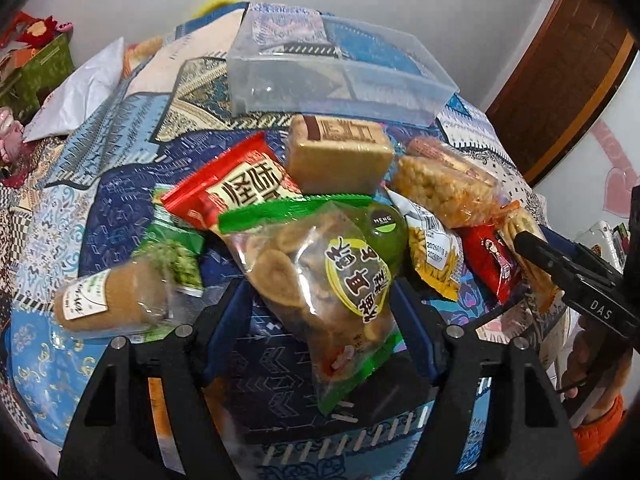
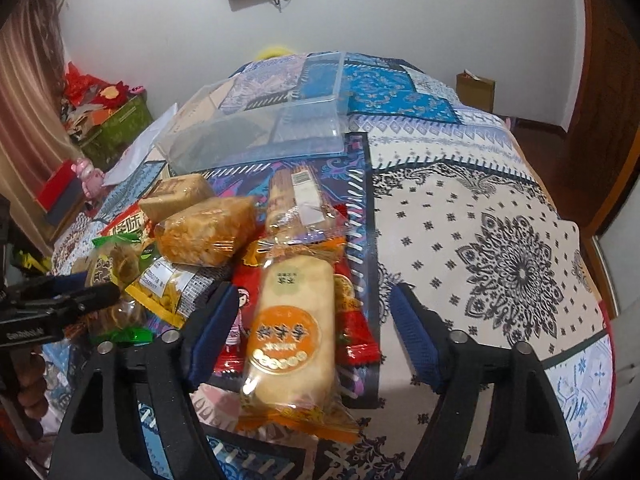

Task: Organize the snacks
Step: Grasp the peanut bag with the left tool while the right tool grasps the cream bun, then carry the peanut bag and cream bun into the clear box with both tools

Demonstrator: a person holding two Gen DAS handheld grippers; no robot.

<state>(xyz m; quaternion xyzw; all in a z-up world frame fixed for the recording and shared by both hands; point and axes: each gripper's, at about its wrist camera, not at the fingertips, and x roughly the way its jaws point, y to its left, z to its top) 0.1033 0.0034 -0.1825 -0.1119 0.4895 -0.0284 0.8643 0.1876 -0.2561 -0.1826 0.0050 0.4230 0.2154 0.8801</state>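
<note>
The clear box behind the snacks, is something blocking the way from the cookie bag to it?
Yes. The tan block snack and red packet lie between the cookie bag and the clear box; over the top, nothing visible blocks it.

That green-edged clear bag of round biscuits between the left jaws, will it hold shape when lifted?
Probably not: the biscuit bag looks like thin crinkly film holding loose pieces, so it should sag. The glossy wrap may slip. The biscuits could crack if squeezed hard.
</note>
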